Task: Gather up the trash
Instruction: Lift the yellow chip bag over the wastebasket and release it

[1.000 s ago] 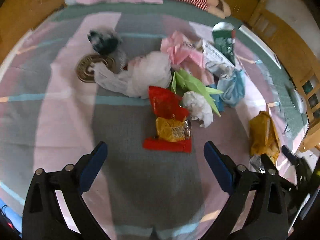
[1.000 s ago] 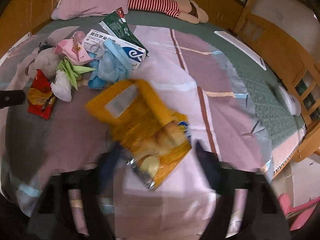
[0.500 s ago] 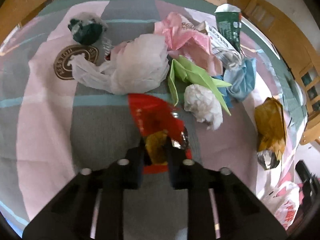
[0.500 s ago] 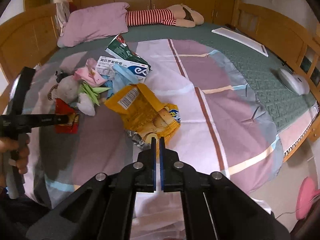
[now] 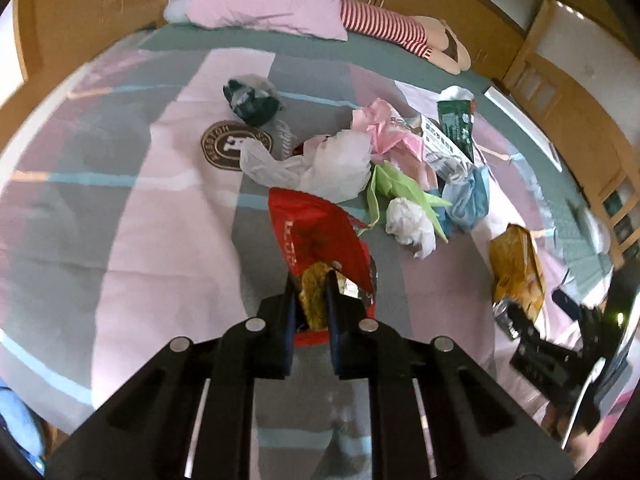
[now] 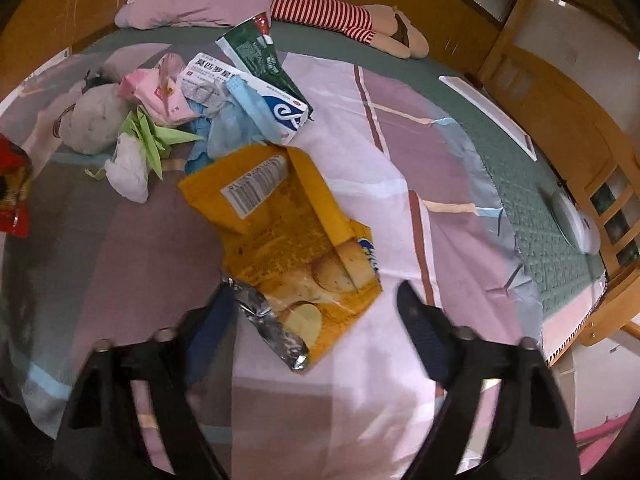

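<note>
My left gripper (image 5: 311, 284) is shut on the lower end of a red snack bag (image 5: 316, 236), whose yellow print shows between the pads. The bag's upper part rises off the striped bedspread (image 5: 120, 240). The same red bag (image 6: 12, 196) shows at the left edge of the right wrist view. My right gripper (image 6: 316, 304) hovers over a crumpled yellow chip bag (image 6: 288, 232), its jaws opening. The bag's silver torn end lies between the fingers, close to the left one. The yellow bag (image 5: 516, 268) also lies far right in the left wrist view.
A pile of trash lies further up the bed: a white plastic bag (image 5: 332, 164), green folded paper (image 5: 396, 188), a tissue ball (image 5: 412, 224), blue cloth (image 5: 468, 200), a pink wrapper (image 5: 388, 128), a medicine box (image 6: 248, 92), a green packet (image 6: 256, 56). Pillow (image 5: 272, 0) and wooden bed frame (image 6: 560, 92) behind.
The left gripper went from wide open to shut on the red bag and pulled its end up. The right gripper, shut half a second ago, now stands spread over the yellow bag's lower end.
</note>
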